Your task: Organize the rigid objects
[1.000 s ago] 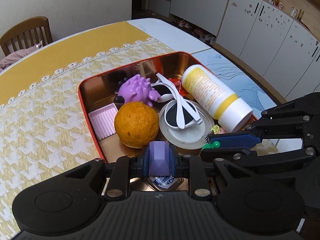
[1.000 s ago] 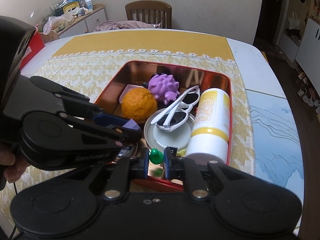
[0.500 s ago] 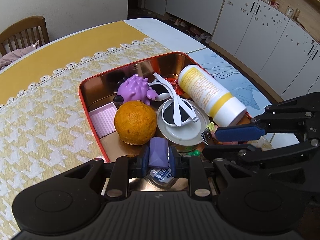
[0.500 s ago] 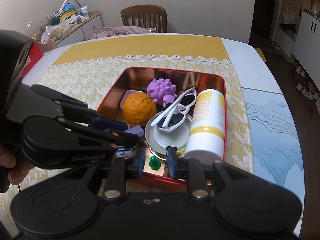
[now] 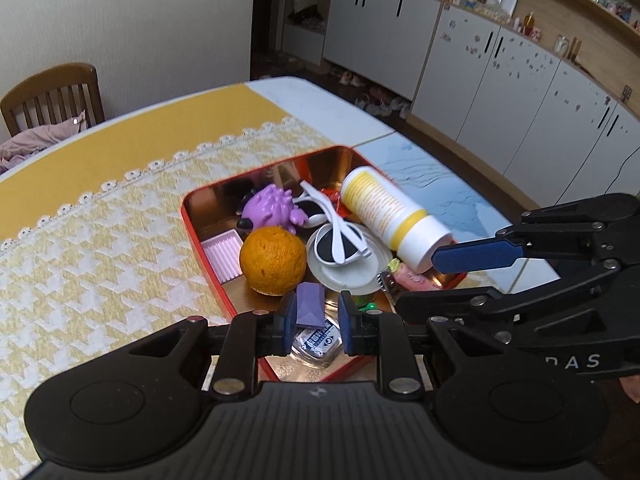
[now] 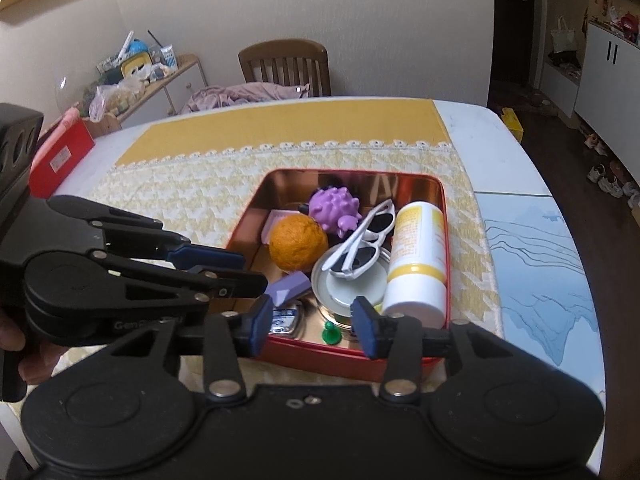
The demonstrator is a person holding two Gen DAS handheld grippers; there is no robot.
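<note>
Right gripper [image 6: 312, 322] fingers spread, green pawn [image 6: 331, 331] released

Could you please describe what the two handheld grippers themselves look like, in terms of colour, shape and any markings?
Both are matte black plastic. The left gripper and right gripper each have a ribbed body, two round discs, silver pivot screws and blue pads on the fingers. Pale lettering shows on their sides: "GenRobot" on the left, "DAS" on the right. A bare hand grips the left one; no cables or sleeves are visible.
</note>
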